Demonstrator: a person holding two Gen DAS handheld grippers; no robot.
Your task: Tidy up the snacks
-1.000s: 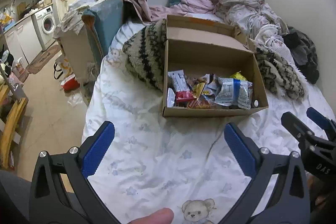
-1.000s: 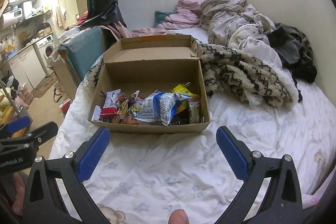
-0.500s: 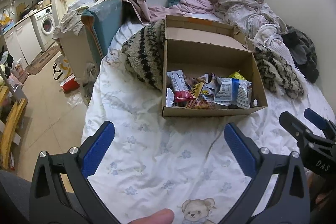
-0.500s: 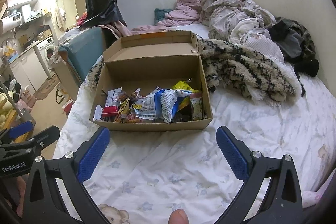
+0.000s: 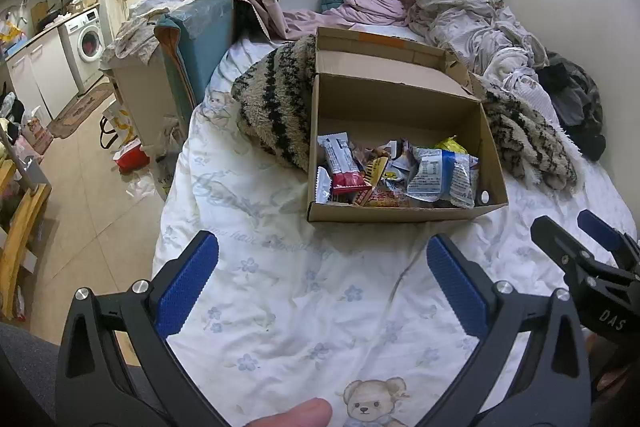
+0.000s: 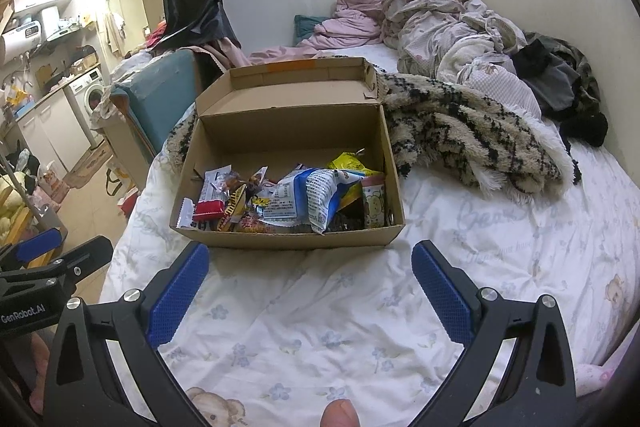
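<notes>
Cardboard box (image 6: 280, 231) of snacks (image 6: 288, 203) sits mid-frame on your floral bedsheet (image 6: 320, 327); your left gripper (image 5: 320, 267) is spread wide at lower frame; your right gripper (image 6: 310, 267) likewise, both empty.

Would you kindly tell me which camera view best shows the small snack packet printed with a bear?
The right wrist view: the bear-printed packet stands visible against the cardboard box's right wall. In the left wrist view, other wrappers hide it.
</notes>
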